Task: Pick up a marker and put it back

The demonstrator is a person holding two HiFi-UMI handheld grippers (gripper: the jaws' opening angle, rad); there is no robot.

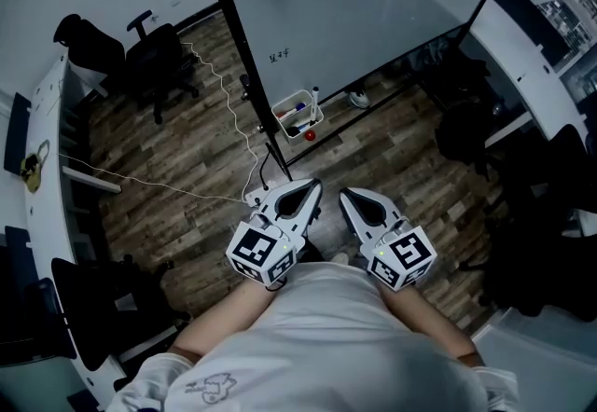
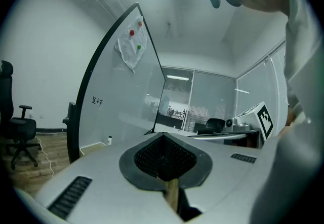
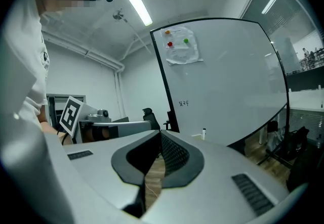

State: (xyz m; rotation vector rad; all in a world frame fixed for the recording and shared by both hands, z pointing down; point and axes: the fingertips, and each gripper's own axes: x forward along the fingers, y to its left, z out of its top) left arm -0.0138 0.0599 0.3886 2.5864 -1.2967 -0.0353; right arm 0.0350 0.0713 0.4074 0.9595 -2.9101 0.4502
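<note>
Left gripper (image 1: 313, 186) and right gripper (image 1: 347, 196) shut tight and empty, you face the basket (image 1: 278, 111) at the whiteboard's (image 1: 373, 9) lower edge; reaching unopened could knock its markers (image 1: 297, 108).

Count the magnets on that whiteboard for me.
3, all on the paper sheet near the whiteboard's top: orange magnet upper left, red magnet just below it, green magnet to the right. None seems hidden.
</note>
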